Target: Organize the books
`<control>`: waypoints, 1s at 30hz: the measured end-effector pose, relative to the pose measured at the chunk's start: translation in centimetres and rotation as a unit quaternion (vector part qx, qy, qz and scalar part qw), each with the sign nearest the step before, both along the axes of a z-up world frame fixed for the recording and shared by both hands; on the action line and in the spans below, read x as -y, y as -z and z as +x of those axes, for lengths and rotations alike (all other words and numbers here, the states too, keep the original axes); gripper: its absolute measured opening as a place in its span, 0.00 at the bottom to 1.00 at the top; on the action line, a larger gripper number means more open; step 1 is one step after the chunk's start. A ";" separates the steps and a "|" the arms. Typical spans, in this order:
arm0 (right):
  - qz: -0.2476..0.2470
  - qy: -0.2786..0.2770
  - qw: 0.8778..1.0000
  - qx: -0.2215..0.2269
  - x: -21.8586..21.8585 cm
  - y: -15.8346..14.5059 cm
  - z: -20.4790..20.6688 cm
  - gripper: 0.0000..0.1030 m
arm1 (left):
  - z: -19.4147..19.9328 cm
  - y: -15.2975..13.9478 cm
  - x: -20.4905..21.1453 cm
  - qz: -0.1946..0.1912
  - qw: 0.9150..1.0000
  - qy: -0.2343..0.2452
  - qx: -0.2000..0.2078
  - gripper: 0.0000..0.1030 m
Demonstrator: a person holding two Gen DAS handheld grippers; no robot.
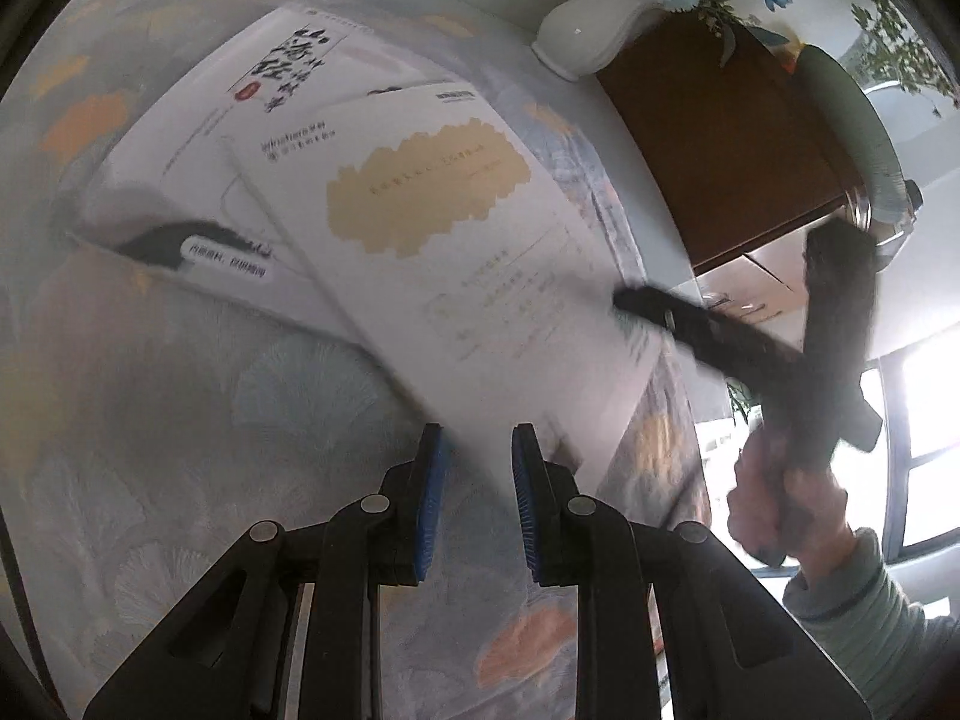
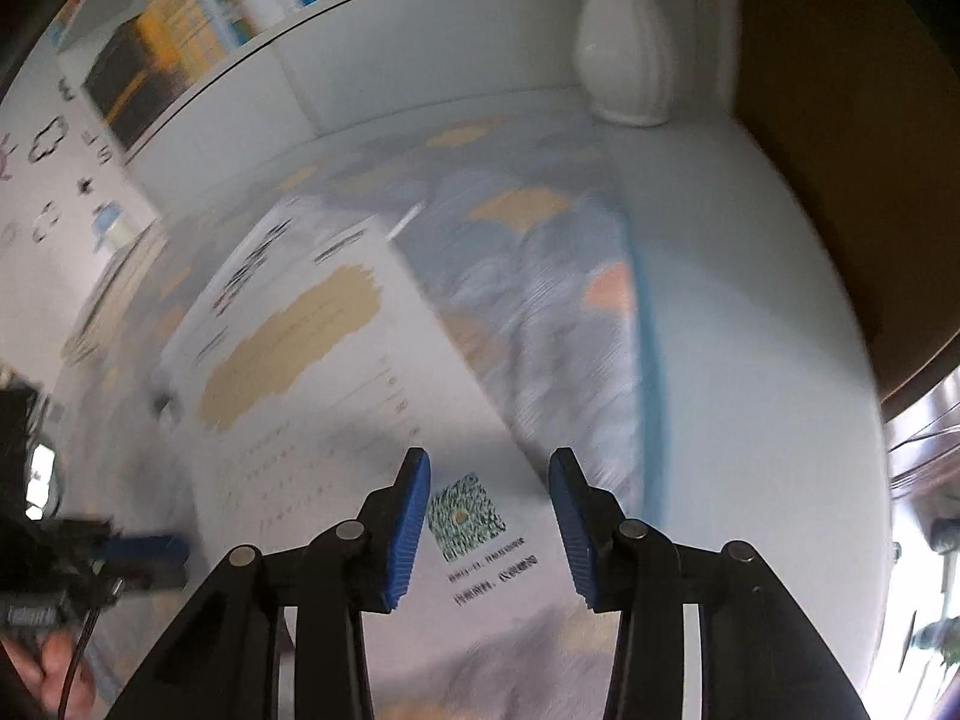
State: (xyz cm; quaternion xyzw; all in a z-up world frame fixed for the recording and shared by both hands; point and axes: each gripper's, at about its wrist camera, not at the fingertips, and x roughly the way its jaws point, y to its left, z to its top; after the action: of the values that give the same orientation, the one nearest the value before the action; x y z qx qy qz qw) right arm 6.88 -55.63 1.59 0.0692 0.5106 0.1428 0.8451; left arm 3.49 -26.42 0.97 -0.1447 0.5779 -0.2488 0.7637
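Observation:
Two white books overlap on the patterned tablecloth [image 1: 180, 420]. The top book [image 1: 432, 228] has a tan cloud-shaped patch, and the lower book [image 1: 240, 90] has a black brush-lettered title. My left gripper [image 1: 477, 438] hovers at the top book's near corner, pads a narrow gap apart with nothing pinched. In the right wrist view the top book [image 2: 336, 360] is blurred. My right gripper [image 2: 489, 462] stands open above its corner with the printed code. From the left wrist view the right gripper [image 1: 630, 300] reaches the book's right edge, held by a hand [image 1: 780, 510].
A white vase [image 1: 588, 30] with blue flowers stands at the back beside a brown wooden cabinet [image 1: 720, 138]. A white shelf with upright books [image 2: 198, 18] runs along the back left. A bright window [image 1: 924, 420] lies to the right.

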 end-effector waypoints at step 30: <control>0.247 0.028 0.969 -0.001 -1.5 -4.2 -8.7 0.43 | -4.4 0.9 -5.0 0.010 1.000 -0.015 -0.008 0.24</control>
State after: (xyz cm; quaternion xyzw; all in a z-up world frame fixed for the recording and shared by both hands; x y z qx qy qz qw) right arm -1.83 -54.15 5.74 0.2901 0.4581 0.2405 0.8051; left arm -0.89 -21.40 0.11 -0.1480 0.5844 -0.2307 0.7638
